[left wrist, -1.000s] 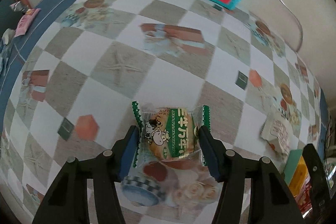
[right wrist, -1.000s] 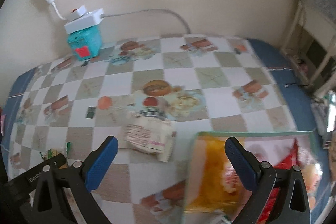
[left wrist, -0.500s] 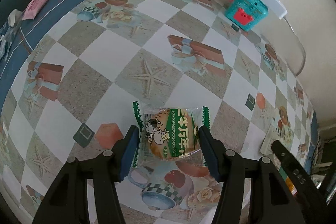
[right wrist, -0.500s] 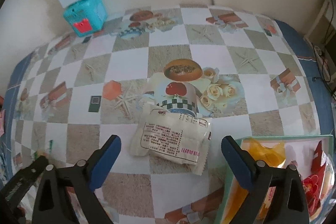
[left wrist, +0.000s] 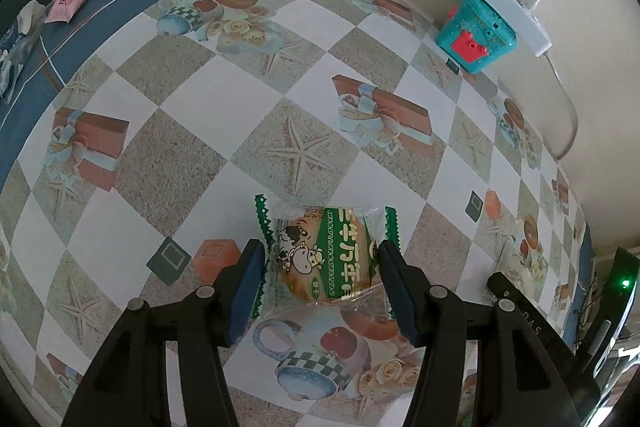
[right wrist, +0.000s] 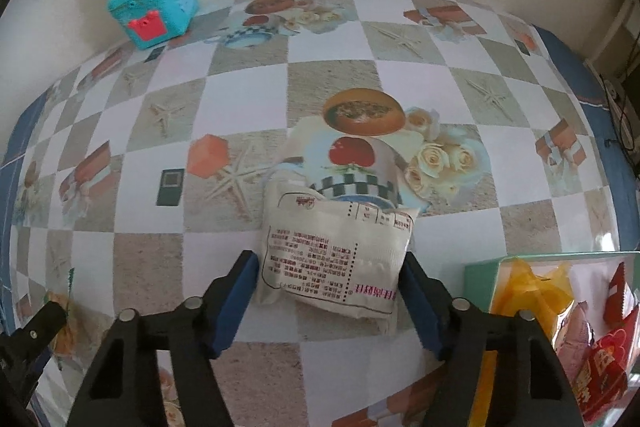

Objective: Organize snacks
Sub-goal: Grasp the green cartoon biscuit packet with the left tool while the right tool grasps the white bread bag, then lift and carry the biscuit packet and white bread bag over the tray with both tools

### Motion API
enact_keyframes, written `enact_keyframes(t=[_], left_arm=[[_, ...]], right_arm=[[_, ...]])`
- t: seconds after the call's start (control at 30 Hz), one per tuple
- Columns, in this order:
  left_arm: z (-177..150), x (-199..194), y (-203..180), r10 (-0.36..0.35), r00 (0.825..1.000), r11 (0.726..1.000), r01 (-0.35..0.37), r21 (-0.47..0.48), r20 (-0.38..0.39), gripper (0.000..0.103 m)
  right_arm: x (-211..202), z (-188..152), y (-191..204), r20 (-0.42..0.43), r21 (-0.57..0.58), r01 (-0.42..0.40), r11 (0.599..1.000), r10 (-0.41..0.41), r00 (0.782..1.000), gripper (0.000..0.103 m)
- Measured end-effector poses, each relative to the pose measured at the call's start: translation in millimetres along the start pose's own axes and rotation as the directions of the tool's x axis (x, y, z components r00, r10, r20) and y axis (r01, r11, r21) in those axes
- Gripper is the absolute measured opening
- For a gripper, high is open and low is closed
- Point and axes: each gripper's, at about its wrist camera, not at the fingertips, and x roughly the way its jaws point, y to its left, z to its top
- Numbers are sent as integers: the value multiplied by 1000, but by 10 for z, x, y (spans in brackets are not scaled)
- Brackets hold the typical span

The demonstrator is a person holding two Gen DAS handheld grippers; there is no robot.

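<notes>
Under the left wrist camera, the left hand-held gripper (left wrist: 320, 283) is clamped on a green cookie pack (left wrist: 326, 259). The two blue pads press the pack's sides, and the pack looks held above the bench (left wrist: 288, 147) with its checked cloth. I think the grip is good, so it should just stay firm and level, without squeezing so hard that the cookie breaks.

Over in the right wrist view, the right hand-held gripper (right wrist: 326, 297) is closing around a white snack bag (right wrist: 340, 255). The bag lies flat on the bench between the pads. The pads are just beside its edges, and I cannot tell if they touch it yet. The bag looks soft and puffy, so I think the pads should close slowly on its middle, not on a floppy corner. A green box (right wrist: 478, 273) with yellow and red snacks sits near on the right. That is likely where the bag should go.
</notes>
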Motion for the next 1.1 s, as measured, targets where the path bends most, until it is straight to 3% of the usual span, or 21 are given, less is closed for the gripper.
enact_keyframes(t=[0.1,0.2,0.5,0.57,0.6,0.63,0.73,0.9,1.03,1.1], left_arm=[[15,-30,16,-2,1000,1000,2,-7,6,60],[22,-89,30,-10,1000,1000,10,-12,14,46],[45,-107,41,-50,999,999,50,-4,-8,46],[71,-98,95,-61,998,998,61,-20,-18,58],[89,-90,151,-66,998,997,65,-36,-21,70],[99,-86,185,-68,998,997,67,-44,-19,76],[127,-77,226,-76,997,996,76,-43,-12,79],[84,-20,-51,-14,1000,992,17,128,-23,86],[-48,110,-310,49,997,960,-32,277,-56,86],[-129,190,-403,124,991,932,-99,349,-48,86]], right_arm=[[-27,-33,59,9,-17,7,1000,-7,1000,65],[-68,-83,115,19,-35,11,999,-10,1000,60],[-197,-237,260,33,-79,-11,997,14,999,59],[-227,-276,245,35,-72,-25,997,28,999,59],[-242,-295,239,36,-70,-30,997,33,999,59],[-245,-304,235,35,-69,-34,997,36,999,59],[-240,-332,217,24,-62,-44,997,46,999,59],[-236,-352,177,20,-52,-58,997,59,998,59],[-228,-359,156,14,-44,-60,997,60,998,59],[-224,-365,144,12,-41,-61,997,62,998,59]])
